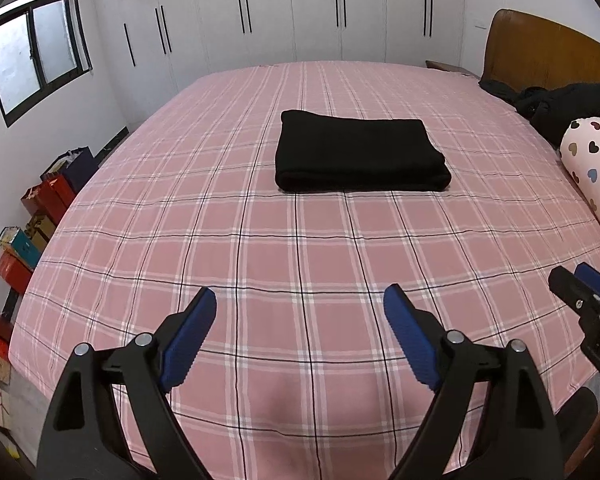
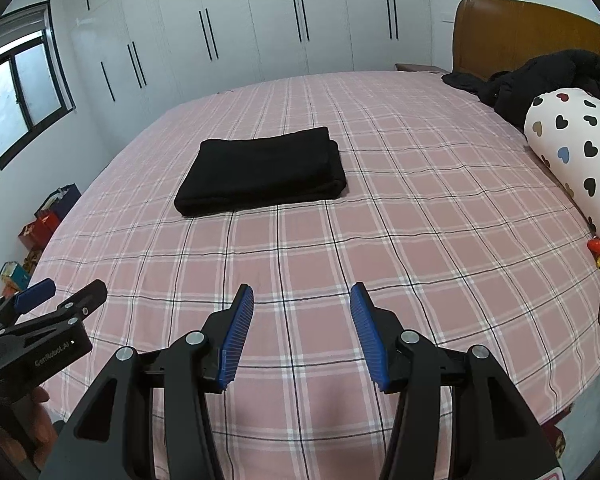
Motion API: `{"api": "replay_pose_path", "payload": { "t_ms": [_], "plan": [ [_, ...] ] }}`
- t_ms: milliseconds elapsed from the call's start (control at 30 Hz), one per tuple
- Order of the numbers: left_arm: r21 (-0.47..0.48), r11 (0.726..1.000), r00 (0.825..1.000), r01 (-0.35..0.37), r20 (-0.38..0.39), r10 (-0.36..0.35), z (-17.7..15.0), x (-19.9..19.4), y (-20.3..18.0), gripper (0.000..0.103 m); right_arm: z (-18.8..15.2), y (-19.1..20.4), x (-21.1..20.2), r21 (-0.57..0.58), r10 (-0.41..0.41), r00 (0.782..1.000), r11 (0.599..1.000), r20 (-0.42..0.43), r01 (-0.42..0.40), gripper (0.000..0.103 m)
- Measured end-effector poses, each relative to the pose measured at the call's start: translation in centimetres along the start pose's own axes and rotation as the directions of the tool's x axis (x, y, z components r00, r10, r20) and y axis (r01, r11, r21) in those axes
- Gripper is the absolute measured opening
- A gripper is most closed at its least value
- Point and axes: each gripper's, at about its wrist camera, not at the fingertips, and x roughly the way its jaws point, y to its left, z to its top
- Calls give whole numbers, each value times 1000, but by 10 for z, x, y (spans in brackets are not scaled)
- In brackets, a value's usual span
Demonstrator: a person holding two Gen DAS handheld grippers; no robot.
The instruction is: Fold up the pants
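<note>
Black pants (image 1: 360, 156) lie folded into a neat rectangle in the middle of the bed with the pink plaid sheet (image 1: 260, 264); they also show in the right wrist view (image 2: 260, 170). My left gripper (image 1: 300, 304) is open and empty, over the near part of the bed, well short of the pants. It shows at the left edge of the right wrist view (image 2: 60, 292). My right gripper (image 2: 302, 300) is open and empty, beside the left one, also short of the pants. It shows at the right edge of the left wrist view (image 1: 584, 280).
A heart-print bolster (image 2: 580, 152) and dark clothes (image 2: 540, 76) lie at the right by the wooden headboard (image 2: 520, 28). A small red trinket (image 2: 598, 246) lies at the right bed edge. Boxes and bags (image 1: 40, 208) line the floor at the left. White wardrobes (image 1: 300, 12) stand behind.
</note>
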Motion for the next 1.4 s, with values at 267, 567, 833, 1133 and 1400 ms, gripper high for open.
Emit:
{"api": "replay_pose_path", "payload": {
  "t_ms": [267, 567, 833, 1133, 1400],
  "plan": [
    [-6, 1000, 1000, 6, -12, -6, -1, 0, -1, 84, -1, -2, -1, 3, 2, 1000, 1000, 3, -2, 50],
    [3, 1000, 1000, 1, -14, -1, -2, -1, -4, 84, -3, -3, -1, 4, 3, 1000, 1000, -5, -3, 50],
    [-9, 1000, 999, 13, -30, -13, -3, 1, -2, 84, -3, -4, -2, 5, 5, 1000, 1000, -5, -5, 50],
    [-40, 998, 998, 42, -48, -44, -2, 5, 3, 86, -2, -3, 0, 2, 12, 1000, 1000, -6, -12, 50],
    [-81, 996, 998, 49, 42, -45, -6, 0, 6, 98, -2, -2, 0, 3, 18, 1000, 1000, -9, -18, 50]
  ]
}}
